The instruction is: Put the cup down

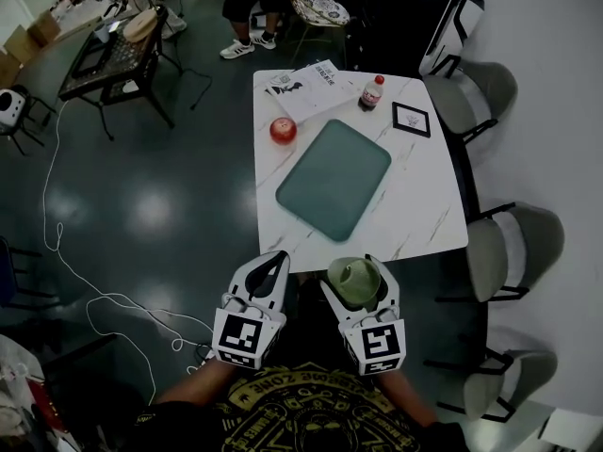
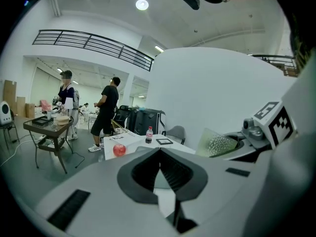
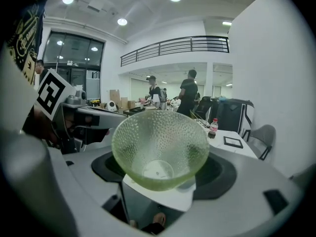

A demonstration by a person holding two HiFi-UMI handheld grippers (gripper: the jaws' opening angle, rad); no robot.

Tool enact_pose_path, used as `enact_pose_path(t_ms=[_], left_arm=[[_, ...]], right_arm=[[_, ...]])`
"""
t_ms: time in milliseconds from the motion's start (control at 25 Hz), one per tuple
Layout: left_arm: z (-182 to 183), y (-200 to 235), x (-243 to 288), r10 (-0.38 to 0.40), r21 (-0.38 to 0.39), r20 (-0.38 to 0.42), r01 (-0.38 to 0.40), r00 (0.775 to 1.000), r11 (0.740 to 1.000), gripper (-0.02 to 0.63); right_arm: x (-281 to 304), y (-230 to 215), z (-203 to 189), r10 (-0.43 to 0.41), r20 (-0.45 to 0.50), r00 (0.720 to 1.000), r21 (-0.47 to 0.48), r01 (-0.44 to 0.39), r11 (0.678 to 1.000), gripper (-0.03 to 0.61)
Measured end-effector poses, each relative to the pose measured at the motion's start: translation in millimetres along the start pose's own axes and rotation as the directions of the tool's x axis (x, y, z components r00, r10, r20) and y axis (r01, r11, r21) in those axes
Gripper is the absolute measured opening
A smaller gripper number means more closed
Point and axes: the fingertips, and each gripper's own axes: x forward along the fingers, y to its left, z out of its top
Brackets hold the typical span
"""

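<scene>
A pale green, dimpled glass cup point(image 1: 354, 279) sits between the jaws of my right gripper point(image 1: 356, 273), which is shut on it. In the right gripper view the cup point(image 3: 160, 149) lies tipped, its open mouth facing the camera and filling the right gripper point(image 3: 163, 168). My left gripper point(image 1: 276, 260) is just to the left, shut and holding nothing; its dark pads meet at the tip point(image 2: 159, 152). Both grippers hover just short of the near edge of the white marble table point(image 1: 424, 205). The left gripper view shows the cup point(image 2: 219, 143) from the side.
On the table lie a teal mat point(image 1: 334, 177), a red round object point(image 1: 283, 130), a red-capped bottle point(image 1: 373, 90), papers point(image 1: 306, 85) and a small black frame point(image 1: 411, 119). Grey chairs point(image 1: 513, 248) line its right side. A white cable point(image 1: 75, 271) trails over the floor at left.
</scene>
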Motion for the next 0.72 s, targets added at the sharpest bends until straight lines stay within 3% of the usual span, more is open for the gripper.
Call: enact_pose_path(t_ms=[720], left_arm=[[12,30,72,0.094,-0.021,-0.031,-0.095,0.995,0.995,0.012]], right_arm=[[81,-51,3,0.119,-0.044,0.992,-0.045,-0.121,0.992,0.38]])
